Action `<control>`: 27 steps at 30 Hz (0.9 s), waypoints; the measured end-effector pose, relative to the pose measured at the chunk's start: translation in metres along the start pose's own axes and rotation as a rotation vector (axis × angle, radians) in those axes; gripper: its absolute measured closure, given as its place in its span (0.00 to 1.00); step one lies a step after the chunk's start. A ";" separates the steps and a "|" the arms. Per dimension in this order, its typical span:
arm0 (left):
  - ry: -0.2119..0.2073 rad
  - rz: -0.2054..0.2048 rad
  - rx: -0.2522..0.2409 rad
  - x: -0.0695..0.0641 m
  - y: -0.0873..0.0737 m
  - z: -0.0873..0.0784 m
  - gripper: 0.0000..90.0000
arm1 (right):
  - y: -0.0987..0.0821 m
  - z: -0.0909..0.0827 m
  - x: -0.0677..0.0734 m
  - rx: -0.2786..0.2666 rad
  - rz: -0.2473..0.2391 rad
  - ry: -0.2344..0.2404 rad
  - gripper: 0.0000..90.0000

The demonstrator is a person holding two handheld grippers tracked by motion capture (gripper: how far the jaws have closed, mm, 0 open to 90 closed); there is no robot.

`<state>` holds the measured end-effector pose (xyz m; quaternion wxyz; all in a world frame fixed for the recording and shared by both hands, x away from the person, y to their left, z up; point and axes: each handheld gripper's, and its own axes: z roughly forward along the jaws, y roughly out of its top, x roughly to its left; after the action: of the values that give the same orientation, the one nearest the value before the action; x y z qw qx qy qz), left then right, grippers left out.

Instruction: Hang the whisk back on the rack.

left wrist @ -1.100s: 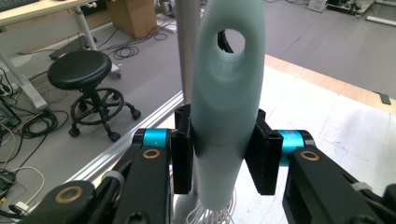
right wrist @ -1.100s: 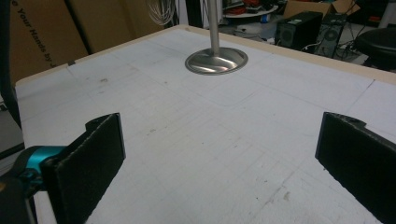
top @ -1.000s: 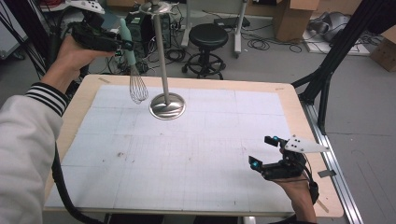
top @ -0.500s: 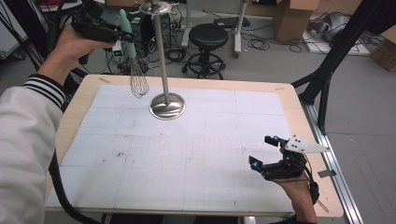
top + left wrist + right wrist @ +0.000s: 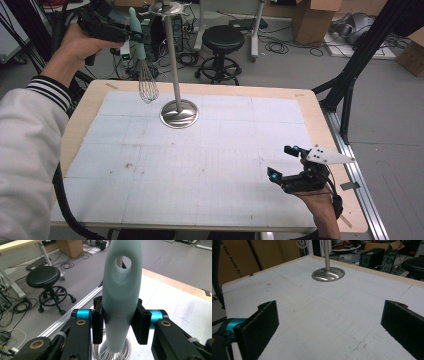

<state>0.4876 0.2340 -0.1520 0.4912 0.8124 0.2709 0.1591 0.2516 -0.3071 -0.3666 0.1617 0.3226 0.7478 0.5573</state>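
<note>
My left gripper (image 5: 131,36) is raised high at the back left, shut on the pale green handle of a wire whisk (image 5: 148,86) that hangs wires down. In the left gripper view both pads press the whisk handle (image 5: 121,302), whose hanging hole points up. A steel stand (image 5: 178,113) with a round base and a tall pole rises just right of the whisk; its top sits level with the handle. My right gripper (image 5: 283,162) rests low at the table's front right, open with nothing between its pads (image 5: 260,325). The stand base (image 5: 328,274) lies far ahead of it.
A white gridded mat (image 5: 200,165) covers the wooden table (image 5: 320,125). A black stool (image 5: 223,40), cables and cardboard boxes lie on the floor beyond the far edge. A black metal frame (image 5: 360,65) stands at the right.
The left hand has lifted the whisk a little higher and nearer the top of the stand pole. The right gripper has stayed put.
</note>
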 end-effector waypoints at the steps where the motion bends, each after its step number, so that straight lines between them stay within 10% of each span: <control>1: 0.001 -0.002 -0.002 0.001 0.000 0.000 0.74 | 0.000 0.000 0.000 0.001 -0.001 0.000 0.00; 27: -0.001 -0.008 -0.014 0.001 0.006 0.015 0.74 | -0.002 0.001 -0.001 0.007 0.003 0.001 0.00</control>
<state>0.4977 0.2217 -0.1537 0.4975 0.8080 0.2728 0.1588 0.2525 -0.3073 -0.3686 0.1593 0.3239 0.7494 0.5551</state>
